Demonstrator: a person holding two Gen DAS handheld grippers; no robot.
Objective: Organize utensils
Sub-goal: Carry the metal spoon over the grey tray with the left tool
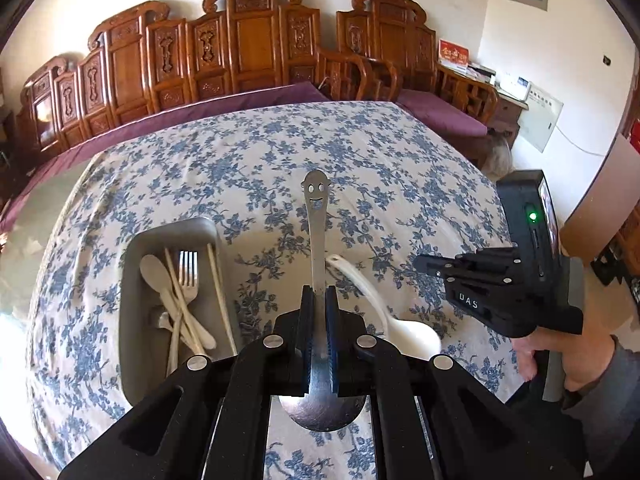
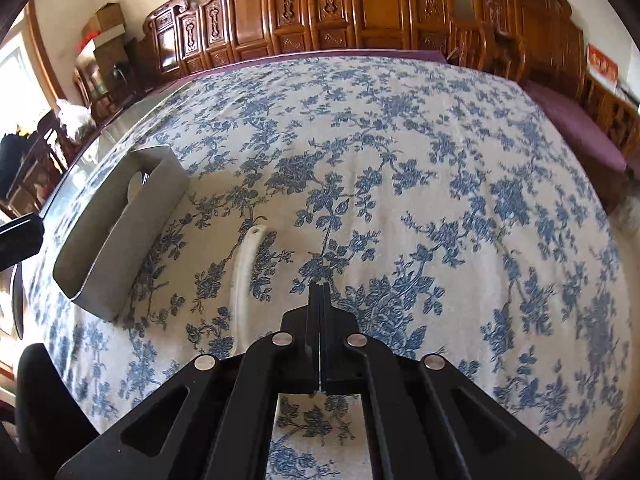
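Note:
My left gripper [image 1: 319,290] is shut on a steel spoon [image 1: 316,224]; its smiley-face handle end points away from me and its bowl shows beneath the jaws, lifted above the table. A white ceramic spoon [image 1: 408,336] lies on the cloth just right of it, and shows as a white spoon [image 2: 242,276] left of the right gripper. A grey tray [image 1: 136,248] at the left holds a fork, white spoons and chopsticks; from the right wrist the grey tray [image 2: 120,236] shows only its side wall. My right gripper [image 2: 319,286] is shut and empty above bare cloth; it appears as the right gripper [image 1: 424,264] at the right.
A blue-flowered tablecloth [image 2: 440,200] covers the table. Carved wooden benches [image 1: 248,44] with purple cushions stand along the far edge. A black device with a green light [image 1: 532,216] sits off the table's right side, and a hand [image 1: 560,360] grips the right tool.

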